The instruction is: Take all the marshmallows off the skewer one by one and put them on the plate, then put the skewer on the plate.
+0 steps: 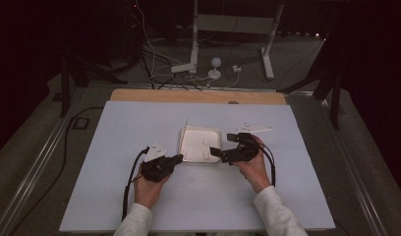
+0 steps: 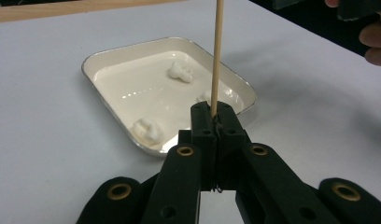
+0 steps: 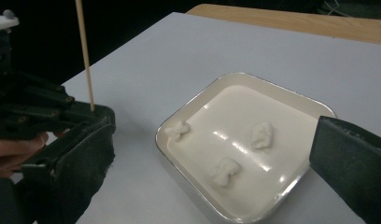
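Pale grey table (image 1: 115,147) in a dark room, left gripper (image 1: 176,158) clenched on an upright skewer (image 2: 218,51), right gripper (image 1: 215,151) spread wide beside the white tray (image 1: 186,147)

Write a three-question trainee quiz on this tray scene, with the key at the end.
1. How many white lumps lie in the tray?
2. True or false: the left gripper is shut on an upright wooden stick.
3. The jaws of the right gripper stand: A) shut on a lump, B) open, one on each side of the near part of the tray, C) shut on the stick.

Key
1. Three: the lumps lie apart on the tray floor.
2. True: the jaws meet on the stick's lower end.
3. B: the jaws stand wide apart and hold nothing.
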The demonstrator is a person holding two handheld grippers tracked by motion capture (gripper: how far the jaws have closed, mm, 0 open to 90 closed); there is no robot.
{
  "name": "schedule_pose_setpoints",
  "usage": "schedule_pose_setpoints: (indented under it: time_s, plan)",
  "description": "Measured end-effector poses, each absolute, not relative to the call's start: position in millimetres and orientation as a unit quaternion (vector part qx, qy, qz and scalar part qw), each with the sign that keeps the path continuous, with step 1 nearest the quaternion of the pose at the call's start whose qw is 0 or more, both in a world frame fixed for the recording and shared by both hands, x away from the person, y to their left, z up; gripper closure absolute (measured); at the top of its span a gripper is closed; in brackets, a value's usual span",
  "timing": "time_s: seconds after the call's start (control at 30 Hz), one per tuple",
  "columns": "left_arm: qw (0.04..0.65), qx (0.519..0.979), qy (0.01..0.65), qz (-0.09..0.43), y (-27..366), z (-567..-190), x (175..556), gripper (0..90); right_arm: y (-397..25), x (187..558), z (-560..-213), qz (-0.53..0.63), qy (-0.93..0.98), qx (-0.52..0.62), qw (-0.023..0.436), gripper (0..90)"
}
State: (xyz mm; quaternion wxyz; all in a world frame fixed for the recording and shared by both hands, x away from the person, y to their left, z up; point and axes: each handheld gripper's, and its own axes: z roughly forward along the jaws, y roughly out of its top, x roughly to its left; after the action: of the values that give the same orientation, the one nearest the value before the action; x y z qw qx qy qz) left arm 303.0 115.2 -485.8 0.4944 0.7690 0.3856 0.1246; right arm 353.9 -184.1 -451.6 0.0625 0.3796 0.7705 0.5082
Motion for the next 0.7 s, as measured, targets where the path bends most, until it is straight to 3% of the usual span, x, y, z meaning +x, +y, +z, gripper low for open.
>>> schedule_pose_setpoints:
  time_s: [0.7]
  plan:
    - [0.494,0.754,0.422,0.102,96,-485,331,89.7,-232,317,-451,0.516,0.759,0.387,0.092,0.0]
